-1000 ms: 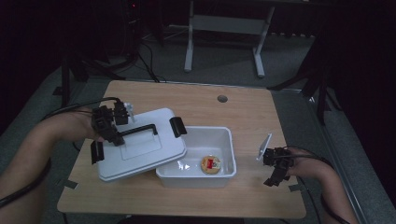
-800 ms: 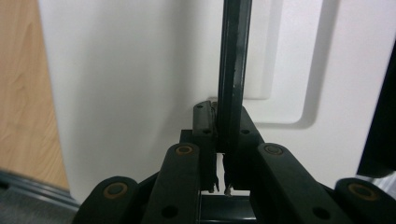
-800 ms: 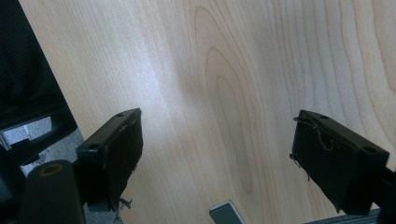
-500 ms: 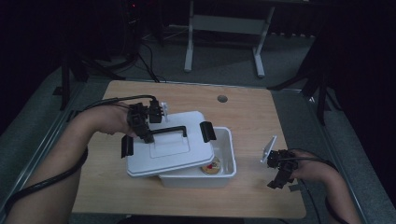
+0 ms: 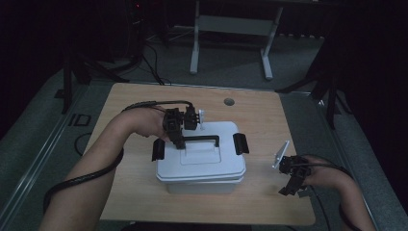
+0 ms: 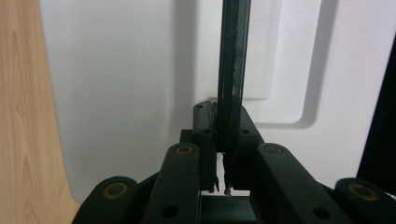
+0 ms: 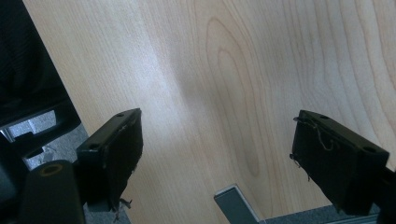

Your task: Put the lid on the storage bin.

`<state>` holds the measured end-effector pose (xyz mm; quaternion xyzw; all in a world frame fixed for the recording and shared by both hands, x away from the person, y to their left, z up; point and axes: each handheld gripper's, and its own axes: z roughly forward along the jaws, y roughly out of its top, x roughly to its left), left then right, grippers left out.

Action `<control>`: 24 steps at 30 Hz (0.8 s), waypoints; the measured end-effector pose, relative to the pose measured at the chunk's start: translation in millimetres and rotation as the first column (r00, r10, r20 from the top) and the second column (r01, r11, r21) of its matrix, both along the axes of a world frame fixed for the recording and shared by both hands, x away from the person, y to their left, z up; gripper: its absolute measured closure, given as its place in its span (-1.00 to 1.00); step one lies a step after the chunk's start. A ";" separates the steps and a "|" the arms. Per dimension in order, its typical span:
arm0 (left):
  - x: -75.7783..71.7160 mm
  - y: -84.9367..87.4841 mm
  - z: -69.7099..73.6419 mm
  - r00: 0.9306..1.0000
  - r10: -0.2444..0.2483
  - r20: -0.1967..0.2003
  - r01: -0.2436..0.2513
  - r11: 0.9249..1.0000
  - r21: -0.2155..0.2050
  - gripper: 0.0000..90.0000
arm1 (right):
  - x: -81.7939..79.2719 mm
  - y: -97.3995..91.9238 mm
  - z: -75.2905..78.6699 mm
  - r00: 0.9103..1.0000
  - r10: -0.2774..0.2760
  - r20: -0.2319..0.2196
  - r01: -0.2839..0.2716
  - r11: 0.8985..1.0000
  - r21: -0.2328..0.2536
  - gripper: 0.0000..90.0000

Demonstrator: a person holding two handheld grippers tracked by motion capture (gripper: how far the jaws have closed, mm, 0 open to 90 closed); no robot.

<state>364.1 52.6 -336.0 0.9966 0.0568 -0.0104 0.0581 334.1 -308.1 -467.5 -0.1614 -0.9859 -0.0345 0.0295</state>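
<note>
dim lab: wooden table [image 5: 260,115], cables on floor [image 5: 149,57], metal stand [image 5: 231,29].

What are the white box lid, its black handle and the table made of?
The smooth white rectangular box lid looks like moulded plastic, matte with rounded edges. Its thin black handle, pinched in the left claw, seems hard plastic too, slightly glossy. The light brown table shows wood grain, possibly a laminate.

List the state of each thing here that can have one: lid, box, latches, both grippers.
Lid: resting on the box, covering it.
Box: covered; contents hidden.
Handle: raised, pinched by the left gripper.
Latches: both flipped out, not clipped down.
Left gripper: shut on the handle.
Right gripper: open, holding nothing, over the table.
</note>
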 end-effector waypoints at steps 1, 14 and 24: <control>-0.3 -3.1 -1.9 1.000 -0.006 -0.004 0.006 1.000 0.004 0.87 | 0.0 -0.3 -0.4 1.000 0.000 -0.001 0.000 1.000 0.000 -0.64; 9.4 -14.2 -21.6 1.000 -0.024 -0.018 0.025 0.999 0.023 0.87 | 0.4 0.0 -2.1 1.000 0.002 -0.005 -0.002 1.000 0.000 -0.64; 12.9 -10.3 -33.9 0.999 -0.017 -0.030 0.018 0.999 0.031 0.86 | 0.3 1.5 -6.0 1.000 -0.001 -0.013 0.001 1.000 0.000 -0.64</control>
